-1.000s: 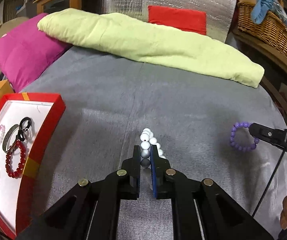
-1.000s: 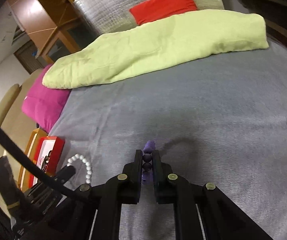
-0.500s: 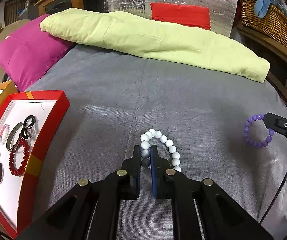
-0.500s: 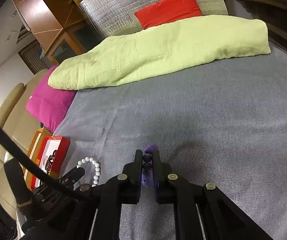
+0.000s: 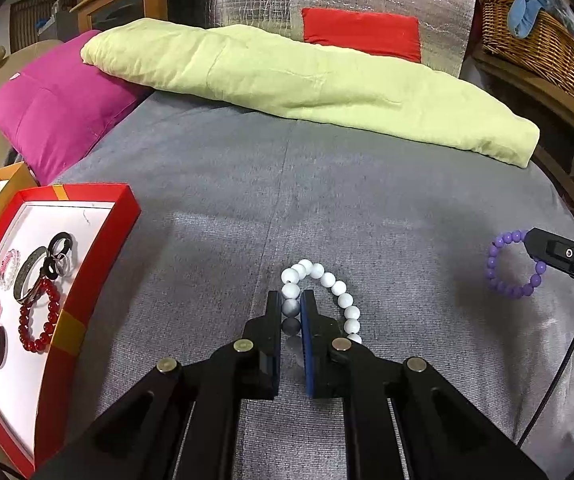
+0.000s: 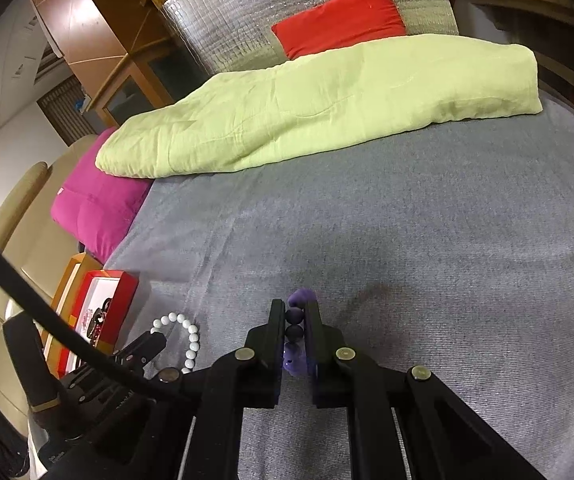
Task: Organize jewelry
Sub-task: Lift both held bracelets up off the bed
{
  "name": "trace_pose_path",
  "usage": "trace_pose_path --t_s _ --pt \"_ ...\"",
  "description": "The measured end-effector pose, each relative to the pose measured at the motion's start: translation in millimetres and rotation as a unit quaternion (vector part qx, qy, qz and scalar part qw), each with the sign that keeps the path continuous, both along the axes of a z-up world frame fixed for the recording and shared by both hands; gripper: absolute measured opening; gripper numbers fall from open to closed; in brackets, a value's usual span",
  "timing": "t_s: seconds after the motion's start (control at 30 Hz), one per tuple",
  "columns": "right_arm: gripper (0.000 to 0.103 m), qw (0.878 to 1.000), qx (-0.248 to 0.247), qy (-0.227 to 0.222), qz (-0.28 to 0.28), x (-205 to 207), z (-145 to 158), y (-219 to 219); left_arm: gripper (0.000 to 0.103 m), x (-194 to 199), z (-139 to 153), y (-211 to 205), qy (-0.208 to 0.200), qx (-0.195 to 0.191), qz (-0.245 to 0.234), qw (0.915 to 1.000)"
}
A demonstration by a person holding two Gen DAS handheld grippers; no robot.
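White bead bracelet (image 5: 323, 292) now splayed wider beyond left tool (image 5: 291, 312), clamped on it; right tool (image 6: 295, 322) clamped on purple bead bracelet (image 6: 295, 316); red tray (image 5: 99, 248) lower left.

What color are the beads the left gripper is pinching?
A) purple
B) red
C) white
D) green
C: the left gripper is shut on the white bead bracelet, while the purple bead bracelet is in the right gripper.
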State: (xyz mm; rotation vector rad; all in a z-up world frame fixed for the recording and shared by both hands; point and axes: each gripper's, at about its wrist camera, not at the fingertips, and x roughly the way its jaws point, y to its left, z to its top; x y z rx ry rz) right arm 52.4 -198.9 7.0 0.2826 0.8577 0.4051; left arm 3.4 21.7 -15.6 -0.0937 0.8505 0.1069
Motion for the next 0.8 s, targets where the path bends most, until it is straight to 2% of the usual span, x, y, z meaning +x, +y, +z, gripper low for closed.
trace_pose_path --t_s 0.67,0.8 --pt "0.010 1.000 -0.023 -0.008 0.004 -2.9 -1.9 8.4 0.010 -4.7 4.6 1.4 -0.011 -0.002 0.005 0.9999" --pt "0.010 1.000 -0.023 0.002 0.001 -6.5 -7.4 9.7 0.010 -6.2 6.2 3.5 -0.018 0.003 0.012 0.9998"
